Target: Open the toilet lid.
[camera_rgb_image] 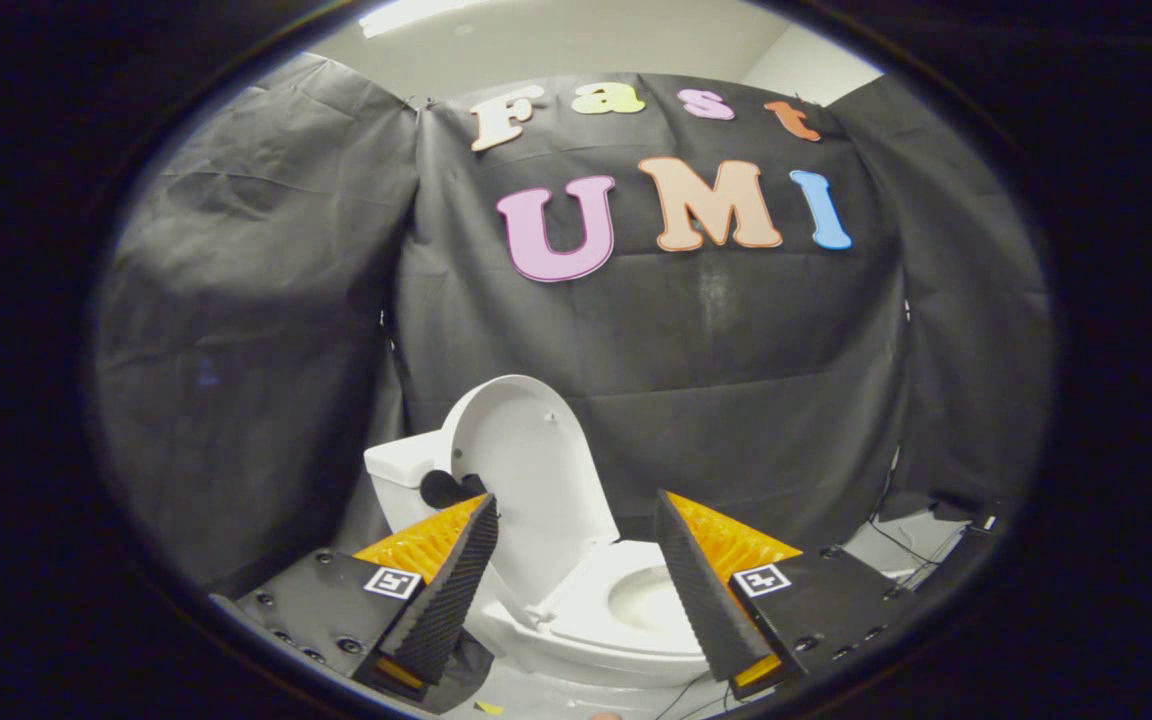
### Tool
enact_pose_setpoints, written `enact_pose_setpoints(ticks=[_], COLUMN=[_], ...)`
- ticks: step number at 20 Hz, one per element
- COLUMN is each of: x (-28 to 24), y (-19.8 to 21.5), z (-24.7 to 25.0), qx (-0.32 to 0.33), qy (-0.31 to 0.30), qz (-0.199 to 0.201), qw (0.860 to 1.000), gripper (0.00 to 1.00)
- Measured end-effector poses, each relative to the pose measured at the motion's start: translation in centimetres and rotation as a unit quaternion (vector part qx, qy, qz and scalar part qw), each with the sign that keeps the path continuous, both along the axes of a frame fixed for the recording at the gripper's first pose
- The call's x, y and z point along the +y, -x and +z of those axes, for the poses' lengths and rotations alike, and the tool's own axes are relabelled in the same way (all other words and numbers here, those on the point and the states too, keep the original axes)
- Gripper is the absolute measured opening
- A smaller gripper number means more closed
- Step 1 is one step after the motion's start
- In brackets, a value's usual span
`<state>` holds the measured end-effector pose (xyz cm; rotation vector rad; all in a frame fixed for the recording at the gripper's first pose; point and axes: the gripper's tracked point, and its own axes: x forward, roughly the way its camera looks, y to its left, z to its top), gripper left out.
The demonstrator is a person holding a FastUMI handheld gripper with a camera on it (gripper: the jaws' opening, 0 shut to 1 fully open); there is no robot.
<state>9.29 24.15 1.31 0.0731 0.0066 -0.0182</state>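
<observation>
The hand-held gripper [576, 520] is spread wide, its two ribbed fingers [451, 590] apart and holding nothing. The white toilet [576, 625] sits just beyond and between them. Its lid [526, 470] stands raised, upright against the tank [404, 475]. The seat [586, 610] is down, the bowl opening [651, 598] exposed near the right finger.

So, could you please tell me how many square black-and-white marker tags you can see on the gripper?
2. One marker tag sits on the gripper's left finger base, the other on the right finger base. The fingers stand open, empty, before the toilet, whose lid is up. Others may be hidden.
</observation>
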Motion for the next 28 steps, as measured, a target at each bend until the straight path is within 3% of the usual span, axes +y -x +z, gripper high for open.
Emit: enact_pose_setpoints(ticks=[18,28], x=[-10.0,-9.7], y=[8.0,9.1], z=[-0.2,-0.6], qx=[0.004,-0.007], qy=[-0.018,0.026], qz=[-0.036,-0.011], qw=[0.999,1.000], gripper=[0.97,0.97])
